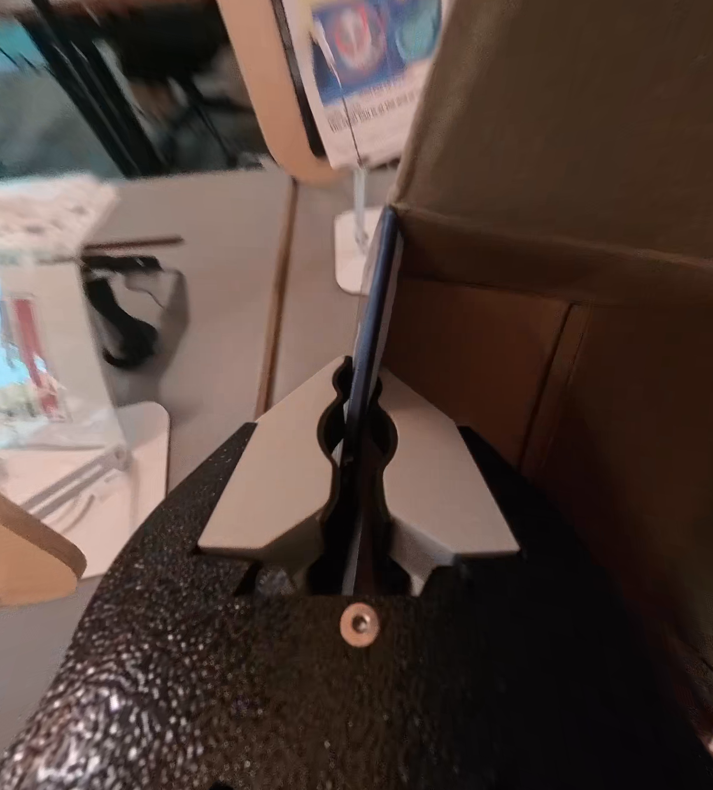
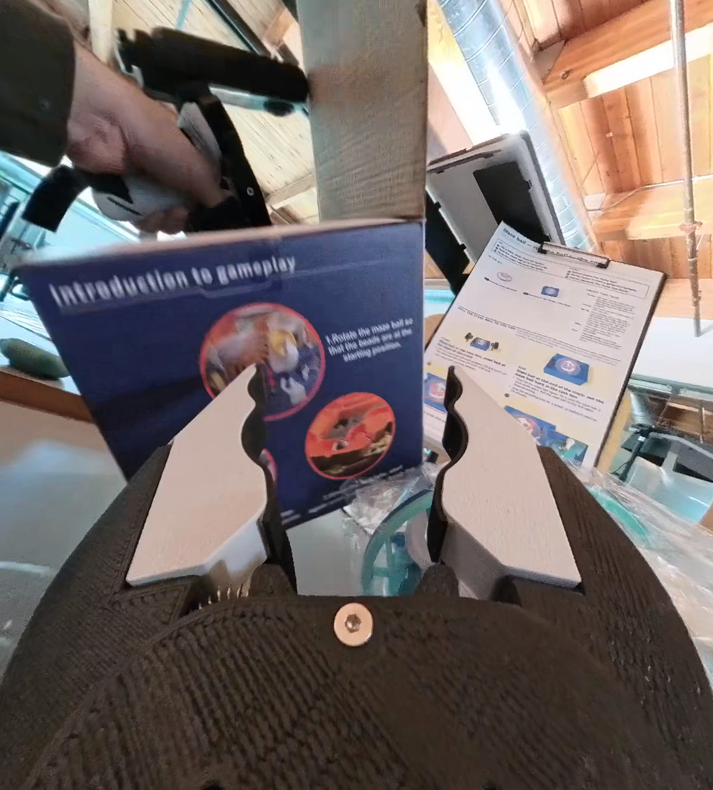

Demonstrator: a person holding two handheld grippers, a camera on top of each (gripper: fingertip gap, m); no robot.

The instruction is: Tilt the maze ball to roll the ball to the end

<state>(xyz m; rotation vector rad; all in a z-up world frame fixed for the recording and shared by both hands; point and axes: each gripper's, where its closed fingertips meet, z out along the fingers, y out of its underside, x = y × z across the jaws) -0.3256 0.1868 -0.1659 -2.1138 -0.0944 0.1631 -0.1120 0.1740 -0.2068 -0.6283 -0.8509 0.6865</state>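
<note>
Box flap clamped left, right jaws bare, maze ball not yet out.

Left wrist view: the left gripper (image 1: 361, 384) pinches the thin blue flap (image 1: 382, 299) at centre frame; the card could slip or tear if pulled. The left side is motion-blurred. Right wrist view: the right gripper (image 2: 352, 376) stands spread with nothing between the fingers. The maze ball (image 2: 389, 551), low centre, lies in crinkled wrap (image 2: 667, 555), largely hidden; a grasp on wrap may slide. The ball inside is not visible.

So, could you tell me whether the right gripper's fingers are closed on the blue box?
No, the right gripper has its fingers spread wide apart, with the blue box beyond them.
</note>
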